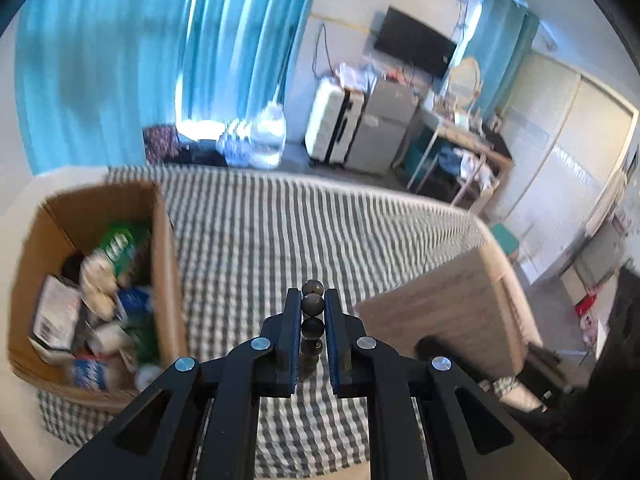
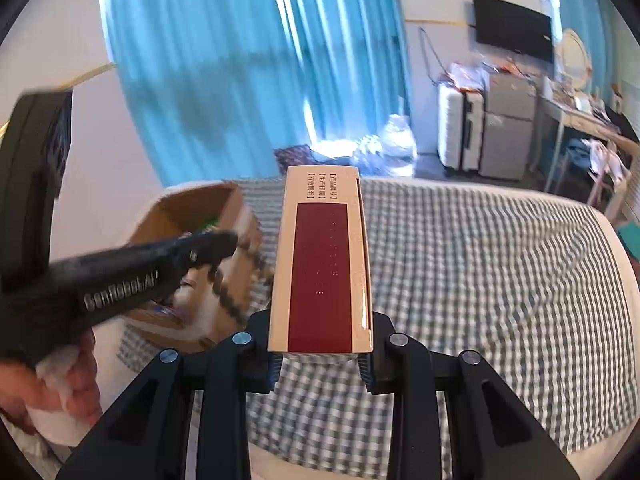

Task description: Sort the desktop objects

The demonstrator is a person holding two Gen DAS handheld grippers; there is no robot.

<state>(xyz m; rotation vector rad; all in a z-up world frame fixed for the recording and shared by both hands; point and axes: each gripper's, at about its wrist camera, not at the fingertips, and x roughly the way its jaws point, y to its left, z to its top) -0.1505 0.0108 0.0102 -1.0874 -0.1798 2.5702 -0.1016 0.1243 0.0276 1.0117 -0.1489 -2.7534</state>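
Left fingers [image 1: 313,306] pinch bead string [image 1: 312,320]; right fingers [image 2: 320,364] clamp carton [image 2: 324,264], both probably bound for box [image 1: 160,240] far left on bed [image 1: 280,232].

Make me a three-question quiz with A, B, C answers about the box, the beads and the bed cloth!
1. Where is the cardboard box in the left wrist view?
A. left of the beads
B. right of the beads
C. under the bed

2. What colour is the panel on the carton?
A. green
B. dark red
C. yellow

3. What is the left gripper doing?
A. wide open
B. clamping a cup
C. shut on beads

Answers:
1 A, the box sits at the left on the checked cloth.
2 B, a red panel on a cream carton.
3 C, the beads sit between its jaws.
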